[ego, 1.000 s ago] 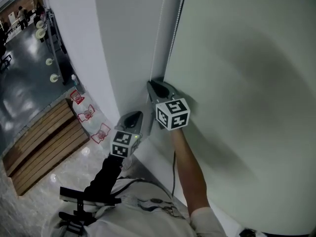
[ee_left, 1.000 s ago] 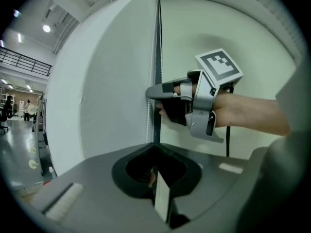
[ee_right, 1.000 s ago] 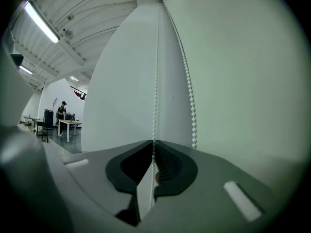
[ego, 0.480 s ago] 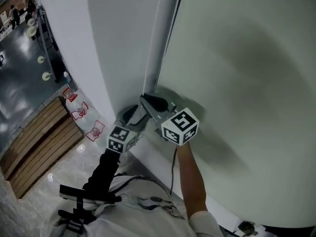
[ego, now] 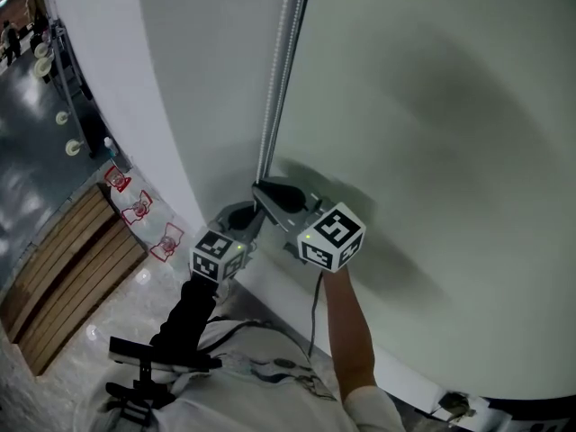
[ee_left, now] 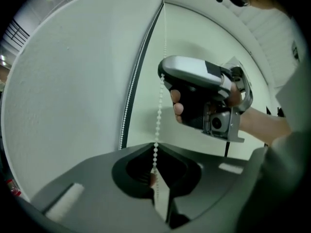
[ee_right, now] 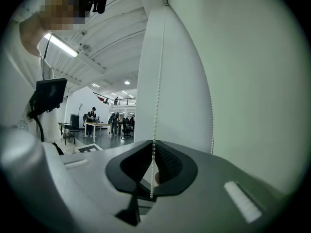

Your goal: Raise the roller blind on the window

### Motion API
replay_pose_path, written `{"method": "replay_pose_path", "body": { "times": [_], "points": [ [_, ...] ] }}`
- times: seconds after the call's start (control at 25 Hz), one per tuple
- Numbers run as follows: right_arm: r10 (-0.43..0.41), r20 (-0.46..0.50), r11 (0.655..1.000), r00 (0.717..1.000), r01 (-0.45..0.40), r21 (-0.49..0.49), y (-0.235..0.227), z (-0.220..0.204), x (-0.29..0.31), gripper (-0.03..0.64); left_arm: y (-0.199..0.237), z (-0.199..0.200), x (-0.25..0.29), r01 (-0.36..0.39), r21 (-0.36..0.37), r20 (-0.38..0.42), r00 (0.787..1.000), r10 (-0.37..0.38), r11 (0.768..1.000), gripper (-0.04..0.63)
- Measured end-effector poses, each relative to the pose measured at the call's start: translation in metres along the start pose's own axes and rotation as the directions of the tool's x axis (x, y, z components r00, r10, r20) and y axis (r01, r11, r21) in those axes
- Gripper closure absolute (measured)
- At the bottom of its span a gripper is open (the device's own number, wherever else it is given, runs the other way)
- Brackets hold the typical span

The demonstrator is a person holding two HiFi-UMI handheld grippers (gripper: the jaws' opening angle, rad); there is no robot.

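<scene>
Along the left edge of the roller blind, the bead chain hangs by a white wall; left claw clamps it, right claw, jaws just easing wider, pinches it above. Open floor lies leftward.

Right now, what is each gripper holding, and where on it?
Both hold the bead chain. The left gripper has just closed on it lower down; the right gripper pinches it higher up, its jaws having just eased open slightly.
</scene>
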State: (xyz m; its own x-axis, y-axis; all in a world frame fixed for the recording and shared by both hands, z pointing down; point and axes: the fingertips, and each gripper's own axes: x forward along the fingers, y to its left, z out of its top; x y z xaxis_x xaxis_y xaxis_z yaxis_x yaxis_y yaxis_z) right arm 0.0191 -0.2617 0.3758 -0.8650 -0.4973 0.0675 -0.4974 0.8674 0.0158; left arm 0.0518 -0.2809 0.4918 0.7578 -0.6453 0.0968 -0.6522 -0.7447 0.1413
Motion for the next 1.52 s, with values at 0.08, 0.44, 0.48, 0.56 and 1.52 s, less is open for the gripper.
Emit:
{"method": "replay_pose_path", "body": {
  "times": [0.08, 0.44, 0.48, 0.56, 1.52],
  "points": [
    [0.002, -0.009, 1.0, 1.0, -0.003, -0.013, 0.0, 0.0, -0.001, 0.598, -0.001, 0.0, 0.001, 0.006, 0.005, -0.002, 1.0, -0.006, 1.0, 0.597],
    [0.01, 0.063, 0.999, 0.998, -0.008, -0.036, -0.016, 0.041, -0.001, 0.532, -0.007, -0.008, 0.002, 0.036, 0.025, -0.025, 0.999, -0.035, 0.999, 0.597],
    [0.024, 0.079, 0.999, 0.997, -0.021, -0.04, -0.017, 0.052, -0.001, 0.531, -0.007, -0.008, 0.002, 0.037, 0.026, -0.027, 0.999, -0.037, 0.999, 0.597],
    [0.051, 0.113, 0.998, 0.992, -0.045, -0.054, -0.018, 0.076, -0.001, 0.531, -0.008, -0.009, 0.002, 0.04, 0.025, -0.032, 0.999, -0.039, 0.999, 0.597],
    [0.157, 0.29, 0.987, 0.944, -0.14, -0.077, -0.021, 0.218, -0.016, 0.6, -0.011, -0.022, 0.0, 0.046, 0.037, -0.043, 0.998, -0.044, 0.998, 0.597]
  ]
}}
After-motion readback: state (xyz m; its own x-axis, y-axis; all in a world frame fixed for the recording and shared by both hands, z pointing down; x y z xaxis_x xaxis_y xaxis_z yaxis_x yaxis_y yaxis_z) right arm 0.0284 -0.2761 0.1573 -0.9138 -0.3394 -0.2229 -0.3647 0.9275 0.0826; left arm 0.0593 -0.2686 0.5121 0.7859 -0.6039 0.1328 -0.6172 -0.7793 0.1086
